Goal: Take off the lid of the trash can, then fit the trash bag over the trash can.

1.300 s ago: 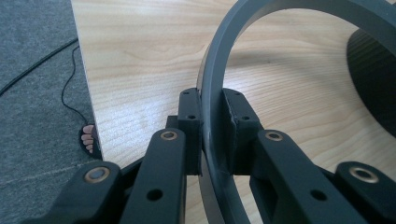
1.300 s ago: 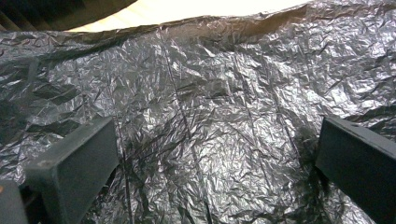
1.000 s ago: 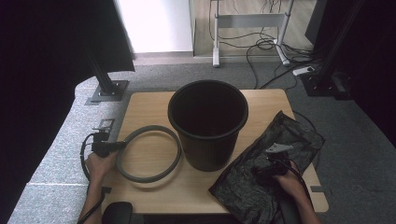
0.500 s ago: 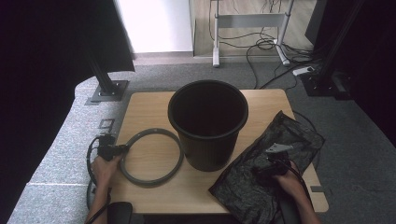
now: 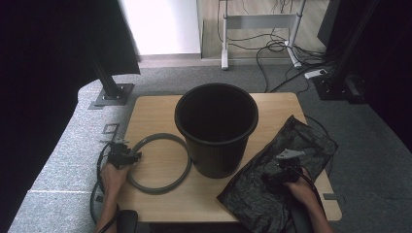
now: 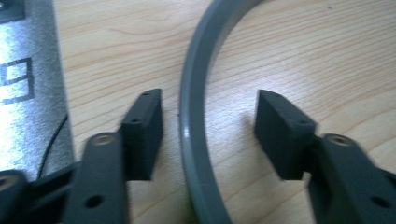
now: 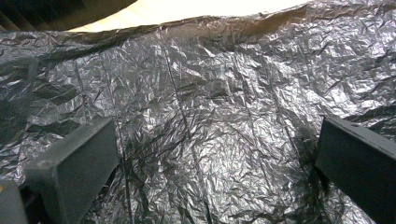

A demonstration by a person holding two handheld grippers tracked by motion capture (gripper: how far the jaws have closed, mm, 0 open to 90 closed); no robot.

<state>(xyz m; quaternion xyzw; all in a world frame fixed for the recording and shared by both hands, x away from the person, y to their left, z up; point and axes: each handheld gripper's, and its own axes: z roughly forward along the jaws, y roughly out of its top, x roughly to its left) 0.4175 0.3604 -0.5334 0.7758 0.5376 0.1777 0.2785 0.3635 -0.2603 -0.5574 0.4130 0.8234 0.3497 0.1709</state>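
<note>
The left gripper (image 6: pixel 208 135) has just been opening its jaws, and the grey ring (image 6: pixel 191 121) lies flat on the table (image 5: pixel 160 109) between them, touching neither pad, with bare wood on both sides. The right gripper (image 7: pixel 215 163) holds its jaws wide over the crinkly black bag (image 7: pixel 224 107), not pinching it. The black bin (image 5: pixel 216 128) stands between both grippers; the ring's far part is cut off in the left gripper view.

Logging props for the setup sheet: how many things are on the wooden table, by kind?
Black round plastic bin: 1
Grey plastic ring: 1
Black crinkled plastic bag: 1
Total: 3
</note>
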